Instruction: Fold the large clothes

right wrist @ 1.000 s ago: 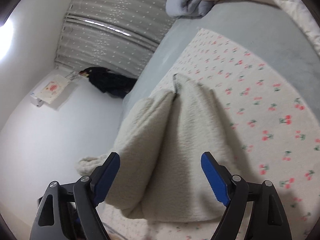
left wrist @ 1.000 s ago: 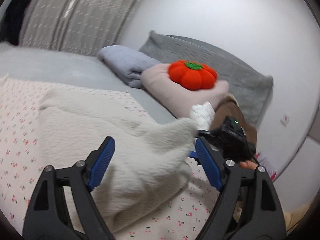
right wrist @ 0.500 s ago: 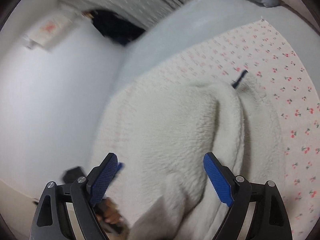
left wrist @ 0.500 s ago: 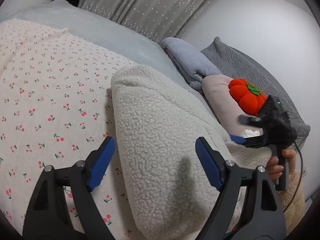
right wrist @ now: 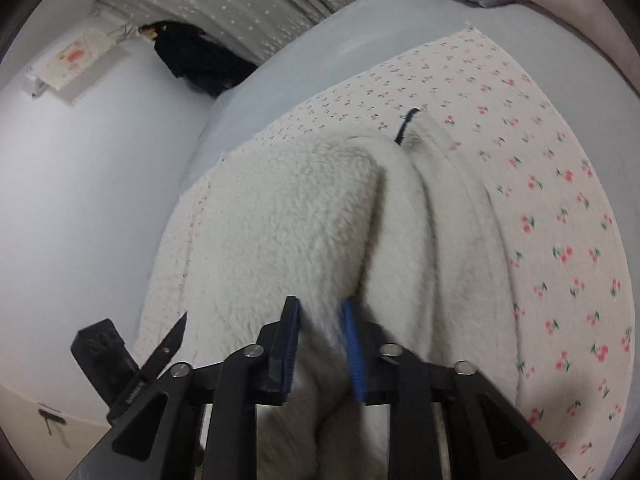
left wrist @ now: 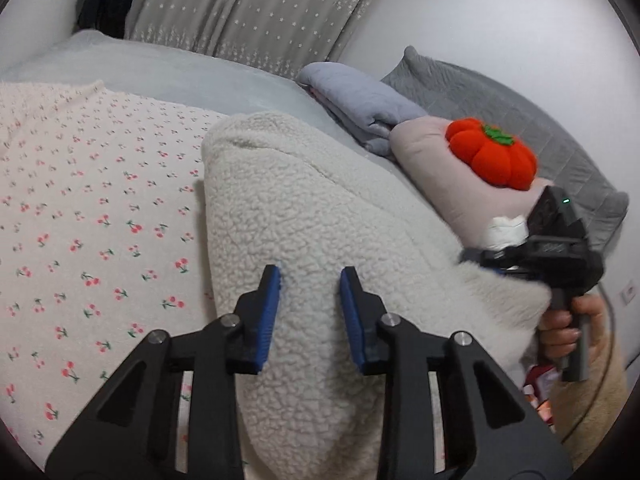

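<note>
A cream fleece garment (left wrist: 312, 216) is bunched into a thick mound on the bed, lying on a cherry-print sheet (left wrist: 88, 208) that is spread over a pale grey bedcover (left wrist: 168, 72). A black loop (right wrist: 405, 121) is seen at the garment's far edge in the right wrist view.

The left tool (left wrist: 310, 280) is positioned at the near side of the mound; its blue pads (left wrist: 269, 312) have just been closing and fleece is gathered between them, appearing pinched. The right tool (right wrist: 320, 312) is likewise closed down on a ridge of the same fleece (jaws have just been closing; the fabric between the pads is blurred). In the left wrist view the right tool (left wrist: 476, 258) is seen at the garment's right-hand end, held by a hand (left wrist: 560, 324) on its handle.

Beyond the garment, toward the head of the bed: a folded lilac-grey blanket (left wrist: 360, 100), a pink pillow (left wrist: 448, 172) with an orange pumpkin plush (left wrist: 492, 156) resting on it, and a grey quilted pillow (left wrist: 520, 100) against the white wall. A grey starred curtain (left wrist: 256, 12) is noted behind the bed, with dark clothing (right wrist: 196, 56) hanging beside it.
</note>
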A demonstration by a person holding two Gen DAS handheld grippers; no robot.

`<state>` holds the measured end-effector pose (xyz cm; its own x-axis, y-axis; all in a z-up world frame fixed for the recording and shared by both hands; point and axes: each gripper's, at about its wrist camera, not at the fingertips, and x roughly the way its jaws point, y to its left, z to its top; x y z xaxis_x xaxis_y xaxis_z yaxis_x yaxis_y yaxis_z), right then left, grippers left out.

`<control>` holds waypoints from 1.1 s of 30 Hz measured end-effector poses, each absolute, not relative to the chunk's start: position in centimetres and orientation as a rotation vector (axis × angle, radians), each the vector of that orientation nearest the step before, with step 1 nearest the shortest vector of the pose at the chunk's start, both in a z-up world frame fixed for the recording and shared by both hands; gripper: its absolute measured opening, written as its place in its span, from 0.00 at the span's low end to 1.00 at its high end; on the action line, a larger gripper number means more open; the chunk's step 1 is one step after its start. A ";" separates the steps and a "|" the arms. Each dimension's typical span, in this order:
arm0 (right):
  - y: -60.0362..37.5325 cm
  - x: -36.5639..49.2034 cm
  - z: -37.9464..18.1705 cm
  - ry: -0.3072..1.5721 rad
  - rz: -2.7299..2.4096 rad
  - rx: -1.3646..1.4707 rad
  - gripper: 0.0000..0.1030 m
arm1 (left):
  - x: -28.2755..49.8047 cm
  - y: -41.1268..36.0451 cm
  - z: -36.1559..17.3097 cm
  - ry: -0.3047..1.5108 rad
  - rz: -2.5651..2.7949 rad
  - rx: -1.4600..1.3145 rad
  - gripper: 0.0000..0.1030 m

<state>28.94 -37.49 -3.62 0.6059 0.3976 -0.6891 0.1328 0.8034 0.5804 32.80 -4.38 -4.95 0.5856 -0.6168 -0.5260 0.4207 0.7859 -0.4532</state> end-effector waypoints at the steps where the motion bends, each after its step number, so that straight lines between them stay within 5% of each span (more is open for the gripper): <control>1: -38.1 28.5 -3.4 0.905 0.171 0.674 0.41 | 33.0 -4.2 -5.0 0.729 -0.614 -0.309 0.32; 3: -39.4 28.0 -2.6 0.860 0.192 0.741 0.80 | 33.1 -4.0 -5.1 0.736 -0.616 -0.327 0.32; 10: -40.1 31.2 -6.0 1.073 0.252 0.943 0.85 | 33.0 -4.4 -5.1 0.727 -0.599 -0.315 0.32; 13: -37.8 33.0 -6.8 1.106 0.338 0.980 0.70 | 32.8 -4.7 -5.0 0.712 -0.553 -0.302 0.32; 15: -35.5 33.7 -4.8 1.083 0.313 0.829 0.39 | 32.8 -4.6 -5.0 0.703 -0.509 -0.296 0.31; 17: -33.5 33.6 -2.1 1.036 0.285 0.694 0.32 | 33.0 -4.2 -4.6 0.698 -0.492 -0.309 0.33; 18: -32.8 33.2 -0.6 1.000 0.277 0.642 0.30 | 33.1 -4.0 -4.4 0.704 -0.487 -0.319 0.45; 19: -32.6 32.6 1.0 0.950 0.287 0.614 0.29 | 33.1 -3.8 -4.1 0.711 -0.482 -0.329 0.69; 20: -32.9 31.6 2.4 0.894 0.306 0.616 0.28 | 33.1 -3.5 -3.8 0.711 -0.478 -0.345 0.78; 27: -40.1 26.4 0.4 0.779 0.243 0.672 0.31 | 34.9 -4.5 -6.1 0.878 -0.637 -0.537 0.91; 30: -42.3 25.6 -4.4 0.847 0.131 0.657 0.45 | 36.1 -6.0 -8.6 1.014 -0.711 -0.629 0.96; 33: -42.3 24.6 -7.6 0.815 0.028 0.584 0.84 | 37.0 -7.4 -11.2 1.122 -0.791 -0.723 1.00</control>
